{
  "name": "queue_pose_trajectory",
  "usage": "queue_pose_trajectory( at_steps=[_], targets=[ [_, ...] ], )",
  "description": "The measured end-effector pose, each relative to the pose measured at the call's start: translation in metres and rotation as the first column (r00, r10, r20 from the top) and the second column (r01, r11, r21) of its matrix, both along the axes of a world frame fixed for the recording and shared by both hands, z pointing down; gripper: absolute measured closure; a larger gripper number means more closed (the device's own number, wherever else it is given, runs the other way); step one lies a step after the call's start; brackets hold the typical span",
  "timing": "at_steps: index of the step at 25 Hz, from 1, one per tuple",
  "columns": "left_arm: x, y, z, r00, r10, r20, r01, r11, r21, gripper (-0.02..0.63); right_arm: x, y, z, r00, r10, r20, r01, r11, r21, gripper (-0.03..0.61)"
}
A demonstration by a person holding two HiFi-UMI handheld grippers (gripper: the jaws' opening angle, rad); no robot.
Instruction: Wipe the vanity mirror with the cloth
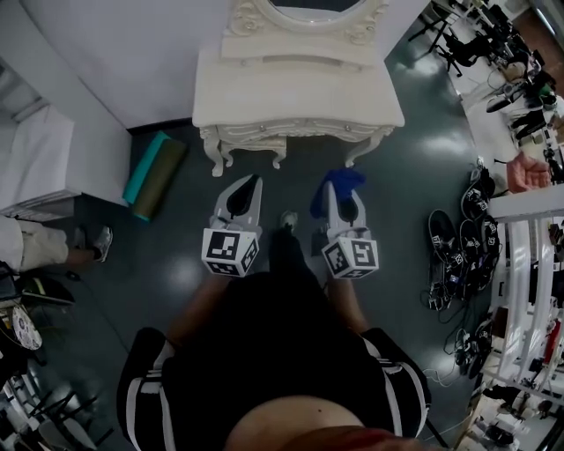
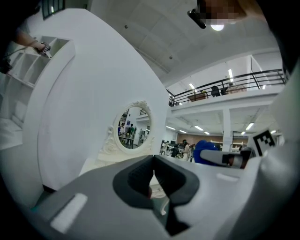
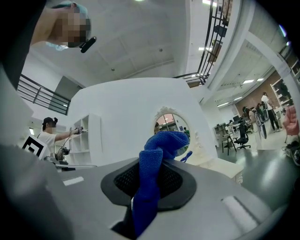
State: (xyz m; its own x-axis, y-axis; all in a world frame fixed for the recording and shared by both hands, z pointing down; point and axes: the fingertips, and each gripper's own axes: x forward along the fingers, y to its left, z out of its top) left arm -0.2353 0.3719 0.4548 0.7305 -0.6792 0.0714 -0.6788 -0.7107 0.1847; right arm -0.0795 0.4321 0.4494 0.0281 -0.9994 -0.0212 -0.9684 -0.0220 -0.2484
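Note:
The white vanity table (image 1: 264, 92) stands ahead of me, its oval mirror (image 1: 313, 7) cut off by the top edge of the head view. The mirror (image 2: 133, 129) shows small and distant in the left gripper view, and the mirror (image 3: 171, 123) is partly behind the cloth in the right gripper view. My right gripper (image 1: 342, 201) is shut on a blue cloth (image 1: 342, 181), which sticks up between the jaws. That cloth (image 3: 154, 159) fills the right gripper (image 3: 150, 180). My left gripper (image 1: 249, 189) is shut with nothing in it, jaws meeting (image 2: 153, 176). Both are held short of the table.
A rolled teal mat (image 1: 154, 174) lies on the floor left of the vanity. A white shelf unit (image 1: 35, 158) and a person's legs (image 1: 53, 242) are at the left. Cables and dark gear (image 1: 458, 247) lie beside a white rack (image 1: 529, 264) at the right.

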Motion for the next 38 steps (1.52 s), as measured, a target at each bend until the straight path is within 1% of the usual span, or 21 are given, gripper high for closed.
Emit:
queue_pose_trajectory(
  at_steps=[5,11,16,20,24,27,31,38],
  targets=[
    [0.04,-0.052,-0.003,1.0,-0.002,-0.003,0.002,1.0,0.009,0.601,0.038,-0.054,-0.004,1.0,-0.006,0.002,0.006,1.0,0.013,0.508],
    [0.108,-0.103,0.0,1.0,-0.003,0.0,0.003,1.0,-0.01,0.601,0.097,-0.109,0.003,1.0,-0.029,0.0,0.029,1.0,-0.009,0.506],
    [0.161,-0.138,-0.01,1.0,0.005,0.017,-0.005,1.0,0.005,0.601,0.138,-0.144,0.0,0.999,-0.051,0.015,0.051,0.999,-0.006,0.506],
    [0.193,-0.158,-0.019,1.0,-0.004,0.017,0.004,1.0,0.02,0.601,0.168,-0.162,-0.002,0.998,-0.061,0.031,0.061,0.998,0.009,0.506],
    [0.211,-0.173,-0.019,1.0,-0.027,0.015,0.026,1.0,0.016,0.601,0.192,-0.183,-0.004,0.997,-0.063,0.036,0.062,0.998,0.018,0.506],
    [0.218,-0.184,-0.02,0.999,-0.044,0.015,0.043,0.999,0.015,0.601,0.204,-0.196,-0.007,0.997,-0.064,0.04,0.062,0.998,0.033,0.506],
    [0.225,-0.192,-0.02,0.998,-0.057,0.017,0.057,0.998,0.013,0.601,0.219,-0.205,-0.002,0.998,-0.055,0.04,0.054,0.998,0.025,0.506],
    [0.239,-0.222,-0.013,0.999,-0.028,0.024,0.028,1.0,0.002,0.601,0.227,-0.232,0.004,0.998,-0.047,0.048,0.046,0.999,0.015,0.506]
  ],
)
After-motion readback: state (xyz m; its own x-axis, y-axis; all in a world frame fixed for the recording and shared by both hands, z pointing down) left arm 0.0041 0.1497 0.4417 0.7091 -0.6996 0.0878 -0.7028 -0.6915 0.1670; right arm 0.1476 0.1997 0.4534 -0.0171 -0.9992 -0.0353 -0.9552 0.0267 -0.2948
